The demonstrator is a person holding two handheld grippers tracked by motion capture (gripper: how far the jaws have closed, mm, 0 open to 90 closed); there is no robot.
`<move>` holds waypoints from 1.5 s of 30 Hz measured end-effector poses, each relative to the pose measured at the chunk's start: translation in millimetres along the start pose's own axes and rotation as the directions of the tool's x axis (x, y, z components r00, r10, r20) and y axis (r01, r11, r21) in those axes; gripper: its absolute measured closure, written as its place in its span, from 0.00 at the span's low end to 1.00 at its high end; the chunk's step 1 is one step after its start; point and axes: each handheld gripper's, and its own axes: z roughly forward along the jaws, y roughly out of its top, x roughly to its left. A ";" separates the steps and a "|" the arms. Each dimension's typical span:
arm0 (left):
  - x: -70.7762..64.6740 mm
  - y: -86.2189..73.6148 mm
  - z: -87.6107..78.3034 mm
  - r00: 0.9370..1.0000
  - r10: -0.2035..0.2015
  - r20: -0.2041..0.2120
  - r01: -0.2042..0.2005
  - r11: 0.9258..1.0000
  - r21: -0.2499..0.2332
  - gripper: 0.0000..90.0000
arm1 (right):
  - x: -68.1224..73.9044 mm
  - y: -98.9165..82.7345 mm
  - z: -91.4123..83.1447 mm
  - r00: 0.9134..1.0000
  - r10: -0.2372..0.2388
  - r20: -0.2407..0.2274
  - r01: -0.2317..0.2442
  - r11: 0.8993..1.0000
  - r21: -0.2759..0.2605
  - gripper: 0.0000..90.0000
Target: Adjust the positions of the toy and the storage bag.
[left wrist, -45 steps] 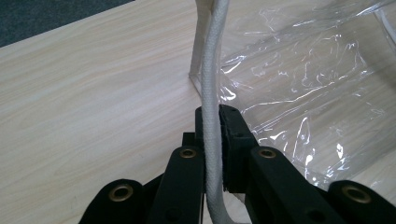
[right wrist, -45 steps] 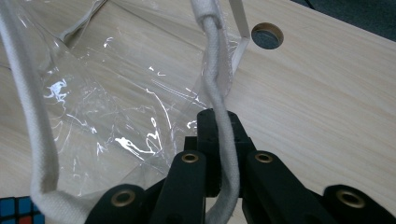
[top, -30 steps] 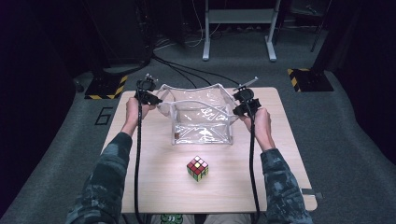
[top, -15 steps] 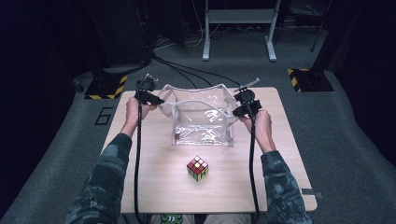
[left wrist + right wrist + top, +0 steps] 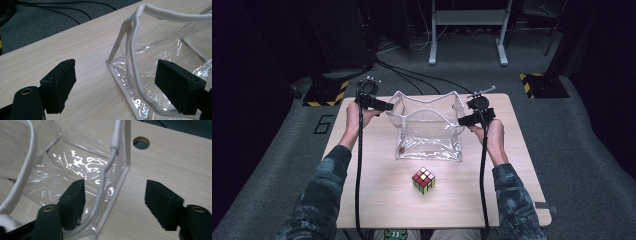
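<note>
Wooden table [image 5: 377, 200], seen from above: a pale rectangular top on grey carpet, with the person's camouflage sleeves entering from the near edge. The right gripper view adds a round hole [image 5: 141, 142] through the tabletop, unreadable from above.

Clear plastic bag [image 5: 428, 131], standing open at the middle of the table's far half. Its walls are transparent and crinkled, with bright glare across the film; the seams and rim are edged in white piping, and the top sags in a wavy line. The left gripper view shows its left end close up [image 5: 130, 75], where a white corded trim climbs the corner seam and bends over the rim. The right gripper view shows the right end [image 5: 75, 165], with a thinner white cord running down the side wall.

Left gripper [image 5: 384, 106], held at the bag's far left corner. Its jaws have just been opening and stand wide apart; the corner seam rises between them with neither pad pressing on it [image 5: 117, 85].

Right gripper [image 5: 464, 120], at the bag's right wall. Its jaws have likewise just been opening and stand apart, straddling the bag's edge seam and cord without pinching them [image 5: 115, 202].

Puzzle cube [image 5: 423, 180], multicoloured, lying near of the bag and apart from it, at the table's middle.
</note>
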 end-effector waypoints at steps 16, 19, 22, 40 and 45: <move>-9.0 -15.3 -40.4 0.997 0.025 0.078 -0.015 0.993 -0.116 0.06 | -1.7 -11.6 -34.5 0.998 -0.047 -0.047 0.040 0.990 -0.136 0.13; -11.7 -22.9 -45.5 0.995 0.031 0.092 -0.019 0.992 -0.127 0.04 | 0.7 -17.8 -41.3 0.997 -0.071 -0.043 0.064 0.987 -0.151 0.11; -12.4 -32.3 -49.9 0.994 0.038 0.099 -0.025 0.991 -0.130 0.03 | 4.6 -25.3 -47.3 0.995 -0.088 -0.047 0.080 0.984 -0.162 0.08; -15.3 -112.6 -48.0 0.991 0.030 0.134 -0.014 0.993 -0.118 0.01 | 18.8 -92.4 -37.8 0.986 -0.154 -0.058 0.142 0.976 -0.165 0.04; -16.9 -143.6 -37.5 0.991 0.015 0.134 -0.002 0.995 -0.096 0.00 | 21.5 -118.8 -23.9 0.986 -0.151 -0.068 0.139 0.978 -0.154 0.04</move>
